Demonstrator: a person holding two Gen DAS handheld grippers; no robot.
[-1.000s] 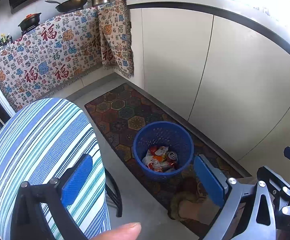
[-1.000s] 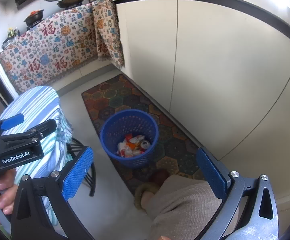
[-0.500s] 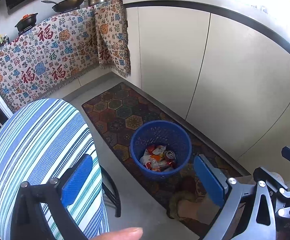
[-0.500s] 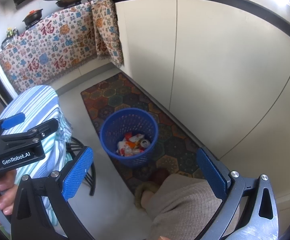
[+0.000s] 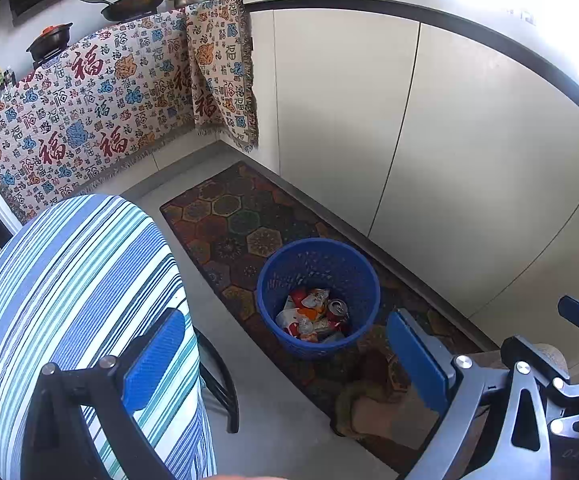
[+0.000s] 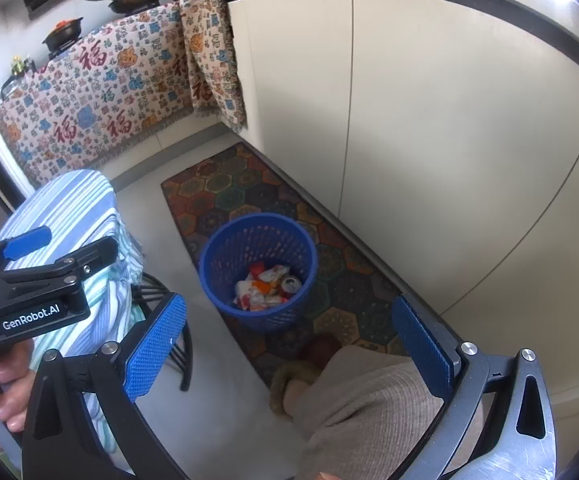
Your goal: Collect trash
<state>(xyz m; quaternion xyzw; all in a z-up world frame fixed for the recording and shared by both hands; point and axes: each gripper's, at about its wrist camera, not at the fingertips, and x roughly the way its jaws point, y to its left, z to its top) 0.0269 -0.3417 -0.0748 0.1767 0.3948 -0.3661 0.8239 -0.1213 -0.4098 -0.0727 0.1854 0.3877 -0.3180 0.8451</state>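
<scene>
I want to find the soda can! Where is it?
In both wrist views the soda can lies inside the blue basket, at the right of the wrapper pile, on the patterned rug.

The waste basket [image 5: 318, 298] stands on the floor mat [image 5: 241, 224], trash [image 5: 313, 316] inside it. The cabinets [image 5: 469, 160] lie at its 3 o'clock, the covered stool [image 5: 73, 300] at 9 o'clock, the cloth-draped counter [image 5: 89, 108] at 11 o'clock.

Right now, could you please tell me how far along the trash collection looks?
Done: wrappers and a can already lie in the blue basket on the patterned rug. In hand: nothing; the left tool and right tool are both open and empty. Left: no loose trash shows on the floor, so little seems to remain, though the views are partly blocked.
</scene>
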